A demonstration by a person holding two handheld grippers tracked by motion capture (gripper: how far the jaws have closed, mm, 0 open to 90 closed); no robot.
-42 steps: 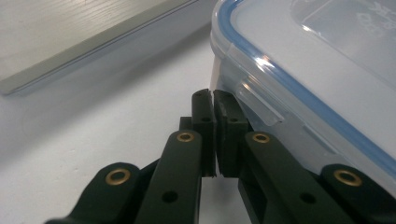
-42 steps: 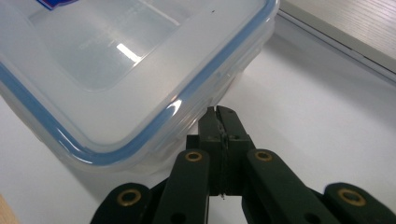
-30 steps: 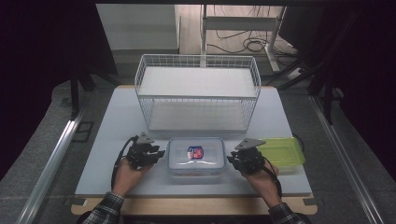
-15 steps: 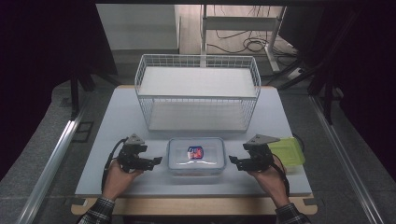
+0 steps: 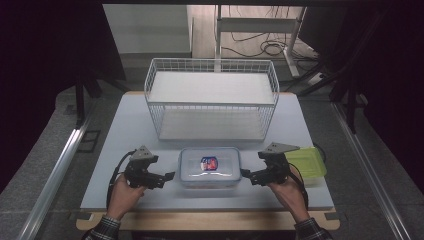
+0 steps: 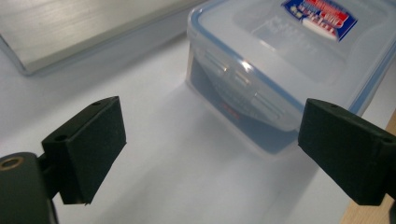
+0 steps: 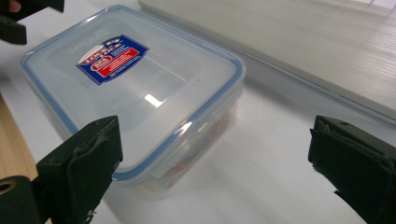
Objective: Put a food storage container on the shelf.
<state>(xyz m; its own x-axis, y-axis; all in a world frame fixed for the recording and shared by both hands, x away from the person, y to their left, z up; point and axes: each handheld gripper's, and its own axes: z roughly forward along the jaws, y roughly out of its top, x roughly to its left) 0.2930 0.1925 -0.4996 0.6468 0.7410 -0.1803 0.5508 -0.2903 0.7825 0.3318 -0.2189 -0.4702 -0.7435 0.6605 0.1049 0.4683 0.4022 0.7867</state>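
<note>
**Both grippers open beside a clear lidded container**

While a person sits at the near edge of a pale table (image 5: 125,130), each hand holds a two-jaw gripper pointed inward at a clear plastic container (image 5: 209,166). It lies flat on the table near the front edge, midway between the two grippers. Its lid is on, edged with a blue seal, and carries a red and blue label (image 5: 209,163) at the centre.

From the high view, the left gripper (image 5: 169,176) sits just beside the container's left end, and the right gripper (image 5: 245,173) sits just beside its right end. Neither touches it. The jaws of both have just been opening and now stand wide apart, with nothing gripped between them.

Looking along the left gripper's jaws, the container's short end and its side latch (image 6: 243,88) lie ahead, with bare table under the gap. Looking along the right gripper's jaws, one corner of the container (image 7: 140,98) lies ahead, toward the left jaw, and the far gripper's black tip shows at the upper left corner.

Behind the container stands a white wire basket (image 5: 210,65), well apart from it. A second container with a yellow-green lid (image 5: 309,161) lies just behind the right hand (image 5: 287,192). The left hand (image 5: 124,194) rests near the table's wooden front edge.
</note>
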